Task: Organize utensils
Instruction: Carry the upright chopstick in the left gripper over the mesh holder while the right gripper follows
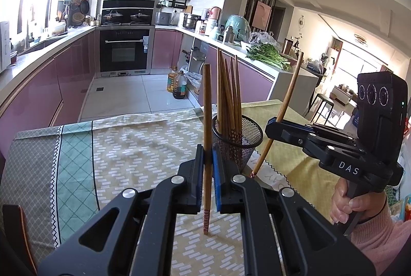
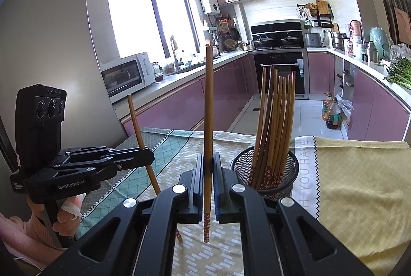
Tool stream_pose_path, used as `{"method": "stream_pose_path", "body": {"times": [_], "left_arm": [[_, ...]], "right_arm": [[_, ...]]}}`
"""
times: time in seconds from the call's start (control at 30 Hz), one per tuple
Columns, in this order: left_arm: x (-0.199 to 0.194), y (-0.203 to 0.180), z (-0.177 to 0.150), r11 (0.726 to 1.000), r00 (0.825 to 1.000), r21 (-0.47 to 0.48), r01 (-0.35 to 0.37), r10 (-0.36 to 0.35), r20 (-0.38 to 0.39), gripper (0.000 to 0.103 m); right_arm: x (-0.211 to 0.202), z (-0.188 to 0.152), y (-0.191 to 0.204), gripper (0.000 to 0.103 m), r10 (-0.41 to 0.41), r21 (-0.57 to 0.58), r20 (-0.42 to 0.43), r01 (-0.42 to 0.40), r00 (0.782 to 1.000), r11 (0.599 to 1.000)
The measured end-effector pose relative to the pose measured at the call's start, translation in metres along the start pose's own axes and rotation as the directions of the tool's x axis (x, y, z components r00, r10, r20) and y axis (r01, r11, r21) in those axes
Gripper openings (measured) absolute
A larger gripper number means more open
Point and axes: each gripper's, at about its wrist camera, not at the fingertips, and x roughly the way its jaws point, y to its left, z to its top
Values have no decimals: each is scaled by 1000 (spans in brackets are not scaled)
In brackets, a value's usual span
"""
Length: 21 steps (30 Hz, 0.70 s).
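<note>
The left gripper [image 1: 208, 173] is clamped on one upright chopstick [image 1: 207, 137]; the right gripper [image 2: 208, 182] pinches another [image 2: 208, 121], tilted in the left view. Both hang over the table [image 1: 128, 137] beside the mesh cup [image 2: 264, 173], which holds perhaps seven more chopsticks [image 2: 276, 121] near the far edge.

right tool [image 1: 278, 121]: "DAS" | left tool [image 2: 143, 155]: "GenRobot.AI" | cloth [image 2: 305, 173]: "YOU HAVE" (partly hidden)
</note>
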Motion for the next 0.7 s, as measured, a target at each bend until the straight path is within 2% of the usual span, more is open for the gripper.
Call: {"method": "stream_pose_path", "body": {"times": [0.7], "left_arm": [[4, -10, 11, 999, 1000, 33, 13, -13, 0, 7]], "right_arm": [[-3, 5, -7, 6, -4, 0, 19, 4, 1000, 1000]]}}
